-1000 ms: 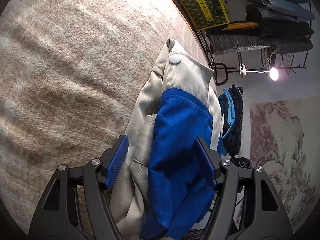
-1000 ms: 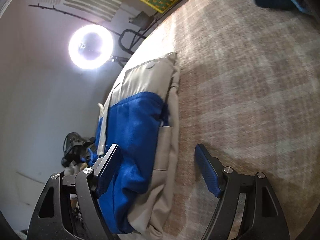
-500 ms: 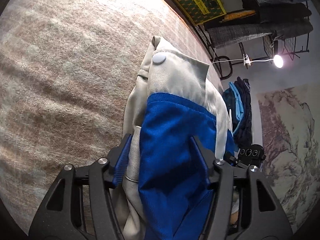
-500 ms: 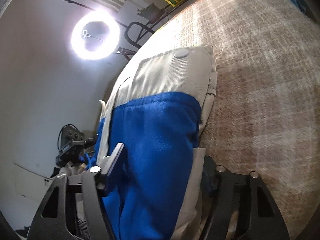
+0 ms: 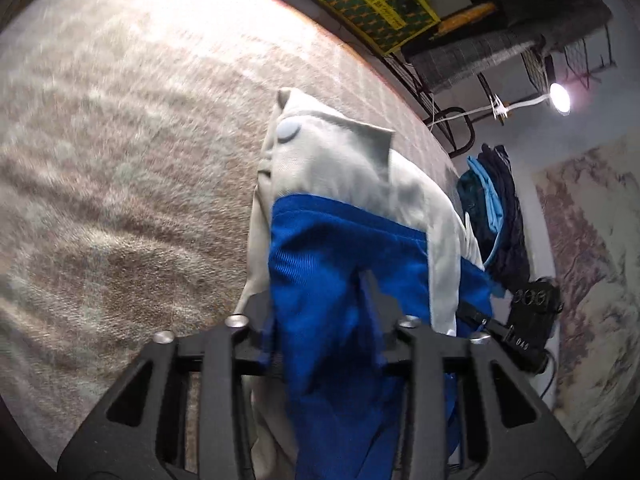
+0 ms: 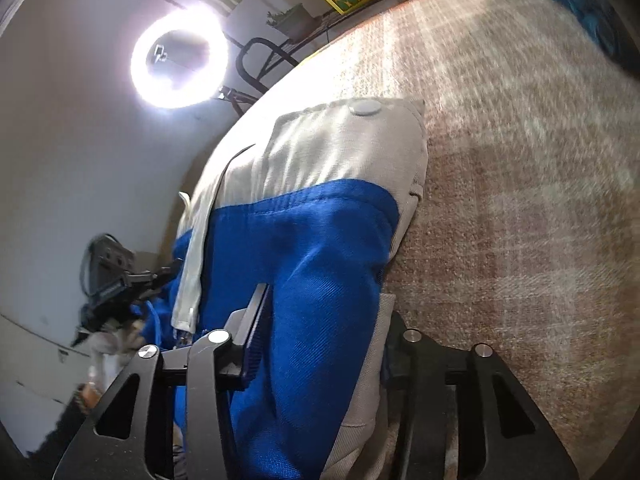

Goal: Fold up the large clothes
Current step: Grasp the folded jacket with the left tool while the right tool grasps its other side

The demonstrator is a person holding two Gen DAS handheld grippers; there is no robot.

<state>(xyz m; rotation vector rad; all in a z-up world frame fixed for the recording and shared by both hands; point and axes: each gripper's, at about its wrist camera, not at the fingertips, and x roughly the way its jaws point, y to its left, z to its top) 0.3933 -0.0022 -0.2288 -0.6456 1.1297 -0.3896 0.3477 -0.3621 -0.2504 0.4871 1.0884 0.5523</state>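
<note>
A beige and blue jacket (image 5: 340, 184) with a round white snap lies folded on a tan woven rug (image 5: 120, 168), its near end raised. My left gripper (image 5: 320, 312) has its jaws closing on the near blue part, and the fingers (image 5: 376, 300) press into the cloth. In the right wrist view the same jacket (image 6: 320, 240) runs away from me. My right gripper (image 6: 324, 332) is closing on its blue and beige edge. Its left finger (image 6: 256, 320) lies against the cloth, and its right finger is mostly hidden under the beige layer.
The rug (image 6: 520, 200) spreads wide beside the jacket. Behind it stand a metal rack of folded clothes (image 5: 500, 52), a green and yellow box (image 5: 376, 4), a heap of dark blue clothes (image 5: 496, 216), a small lamp (image 5: 560, 96) and a ring light (image 6: 180, 56).
Both pairs of jaws have narrowed from wide open onto the jacket's near end. The jacket's near end has risen off the rug, and both views have rolled.
</note>
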